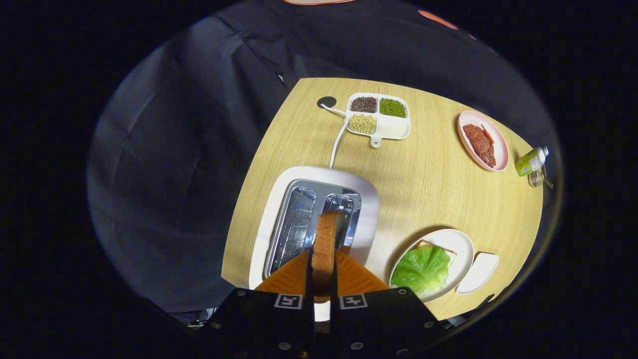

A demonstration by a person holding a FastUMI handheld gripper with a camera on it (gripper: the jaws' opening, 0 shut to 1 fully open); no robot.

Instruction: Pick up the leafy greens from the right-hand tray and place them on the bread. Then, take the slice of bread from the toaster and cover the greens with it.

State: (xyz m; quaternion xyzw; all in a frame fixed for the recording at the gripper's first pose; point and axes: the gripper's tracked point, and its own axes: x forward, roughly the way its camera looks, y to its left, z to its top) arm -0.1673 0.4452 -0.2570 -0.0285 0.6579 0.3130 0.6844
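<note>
Toasted bread slice [324, 244] clamped edge-on between claw [322, 271] fingers, above toaster [359, 192]; greens [421, 269] on plate [461, 244] nearby

Golden-brown toast slice [325, 244] pinched edge-on between the closed tongs [323, 279], crust a darker brown. Beneath it, glossy white toaster [366, 199] with shiny silver slots and wire grille; white cord [338, 139] trailing away beyond. Pale honey-coloured tabletop [423, 174], fine straight wood grain. Right of the tongs, white round plate [461, 244] bearing bright green lettuce [421, 269], veined paler, over a tan bread slice [451, 254]. Just beside, small plain white tray [478, 271]. Far ahead, white divided dish [396, 128] with dark maroon, deep green and cream-yellow grains. Farther right, pink plate [500, 149] with reddish-brown meat strips [481, 144]. Yellow-green bottle [529, 162], white cap.
</note>
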